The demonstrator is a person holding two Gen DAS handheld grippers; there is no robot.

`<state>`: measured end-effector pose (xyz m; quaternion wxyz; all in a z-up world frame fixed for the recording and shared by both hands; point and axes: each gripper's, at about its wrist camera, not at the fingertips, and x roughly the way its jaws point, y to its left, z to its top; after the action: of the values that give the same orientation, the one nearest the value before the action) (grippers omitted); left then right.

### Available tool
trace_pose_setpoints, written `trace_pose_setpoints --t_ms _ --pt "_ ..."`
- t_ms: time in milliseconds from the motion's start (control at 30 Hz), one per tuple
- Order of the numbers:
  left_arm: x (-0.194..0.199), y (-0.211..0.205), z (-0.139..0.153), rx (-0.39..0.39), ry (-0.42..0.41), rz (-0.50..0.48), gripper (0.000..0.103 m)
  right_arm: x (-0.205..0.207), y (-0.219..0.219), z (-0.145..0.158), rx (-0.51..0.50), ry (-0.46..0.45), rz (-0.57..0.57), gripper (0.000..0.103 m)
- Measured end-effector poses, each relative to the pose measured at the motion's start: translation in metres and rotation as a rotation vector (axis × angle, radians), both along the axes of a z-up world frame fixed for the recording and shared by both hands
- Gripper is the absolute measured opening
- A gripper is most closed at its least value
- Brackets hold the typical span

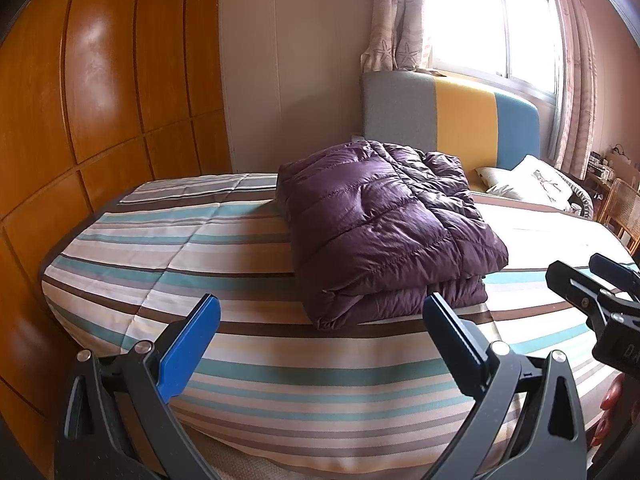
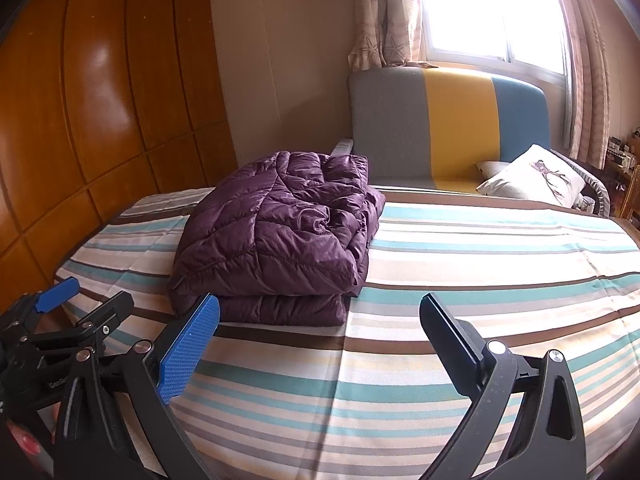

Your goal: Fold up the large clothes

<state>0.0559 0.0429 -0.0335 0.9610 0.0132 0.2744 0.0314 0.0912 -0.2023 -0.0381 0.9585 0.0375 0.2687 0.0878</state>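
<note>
A purple quilted down jacket (image 1: pixel 384 224) lies folded into a thick stack on the striped bed (image 1: pixel 180 240); it also shows in the right wrist view (image 2: pixel 280 232). My left gripper (image 1: pixel 320 312) is open and empty, held above the bed's near edge just short of the jacket. My right gripper (image 2: pixel 320 312) is open and empty, to the right of the jacket's front edge. The right gripper shows at the right of the left wrist view (image 1: pixel 592 276), and the left gripper at the left of the right wrist view (image 2: pixel 88 296).
A wooden wardrobe (image 1: pixel 100 100) stands along the left of the bed. A grey, yellow and blue headboard (image 1: pixel 452 120) and a white pillow (image 2: pixel 532 180) are at the far end, under a curtained window (image 1: pixel 492 20). A wicker chair (image 1: pixel 624 208) stands far right.
</note>
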Motion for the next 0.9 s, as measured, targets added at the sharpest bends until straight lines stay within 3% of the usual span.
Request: trace_pose_setpoints --t_ms 900 --pt "-0.0003 -0.0011 -0.0026 0.007 0.007 0.0 0.101 -0.0001 0.0004 0.001 0.003 -0.002 0.009 0.1"
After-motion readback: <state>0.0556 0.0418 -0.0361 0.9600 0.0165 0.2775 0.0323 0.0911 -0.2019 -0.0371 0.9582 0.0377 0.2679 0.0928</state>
